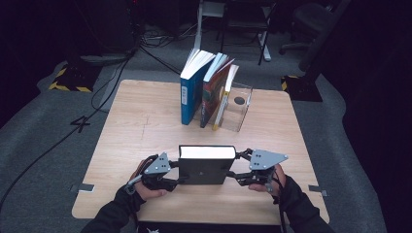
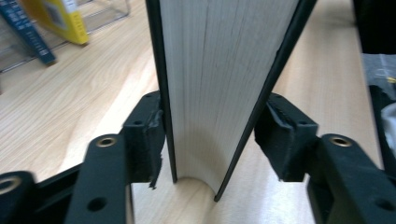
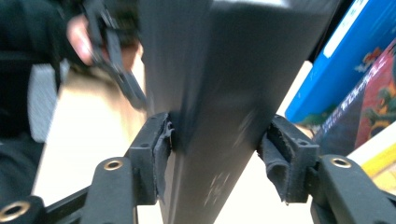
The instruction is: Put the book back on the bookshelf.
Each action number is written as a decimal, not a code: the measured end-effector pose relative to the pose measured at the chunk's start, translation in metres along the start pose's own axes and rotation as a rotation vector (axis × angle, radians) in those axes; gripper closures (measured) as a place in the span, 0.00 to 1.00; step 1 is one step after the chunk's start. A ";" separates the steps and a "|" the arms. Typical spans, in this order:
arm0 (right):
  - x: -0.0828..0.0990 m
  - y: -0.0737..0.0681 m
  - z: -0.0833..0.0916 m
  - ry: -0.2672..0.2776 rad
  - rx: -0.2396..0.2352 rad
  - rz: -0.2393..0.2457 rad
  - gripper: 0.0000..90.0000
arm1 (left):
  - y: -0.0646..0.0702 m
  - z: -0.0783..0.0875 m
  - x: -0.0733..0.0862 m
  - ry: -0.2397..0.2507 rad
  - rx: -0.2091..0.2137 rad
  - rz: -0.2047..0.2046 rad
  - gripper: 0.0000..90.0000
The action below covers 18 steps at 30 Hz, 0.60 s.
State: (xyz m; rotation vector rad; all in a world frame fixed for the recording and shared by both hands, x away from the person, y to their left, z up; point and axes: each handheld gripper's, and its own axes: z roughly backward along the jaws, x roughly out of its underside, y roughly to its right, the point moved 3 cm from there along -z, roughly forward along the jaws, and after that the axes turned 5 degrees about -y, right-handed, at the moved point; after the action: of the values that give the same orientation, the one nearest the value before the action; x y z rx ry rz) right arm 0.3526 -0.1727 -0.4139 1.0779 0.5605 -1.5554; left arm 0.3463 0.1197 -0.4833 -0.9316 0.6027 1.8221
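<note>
We see the high view lit from overhead: bright wooden table (image 1: 145, 126), surroundings near black. In the right gripper view, the black book (image 3: 219, 84) smears with motion blur, background soft. The left gripper view's upper left corner is unfocused.

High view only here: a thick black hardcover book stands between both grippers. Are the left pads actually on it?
Observer: Looks so. In the left gripper view, the left gripper straddles the cream page edge of the thick black hardcover book, with the left pads against both covers.
Operator: Right side?
Observer: The right gripper faces the dark spine, with the right pads pressed on the covers on either side of it.
</note>
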 end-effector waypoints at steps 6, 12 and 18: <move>-0.012 0.000 0.003 -0.021 0.008 -0.040 0.49 | -0.004 -0.005 -0.004 0.002 -0.070 0.005 0.47; -0.023 -0.003 0.004 -0.013 -0.008 -0.041 0.52 | -0.015 -0.019 -0.016 0.010 -0.090 0.031 0.49; -0.027 -0.003 0.006 -0.056 0.046 -0.057 0.48 | -0.024 -0.031 -0.024 0.018 -0.091 0.046 0.48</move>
State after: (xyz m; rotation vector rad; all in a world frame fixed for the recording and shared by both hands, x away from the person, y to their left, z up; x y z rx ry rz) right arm 0.3470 -0.1626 -0.3888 1.0575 0.5230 -1.6500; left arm 0.3838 0.0938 -0.4825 -1.0027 0.5597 1.8974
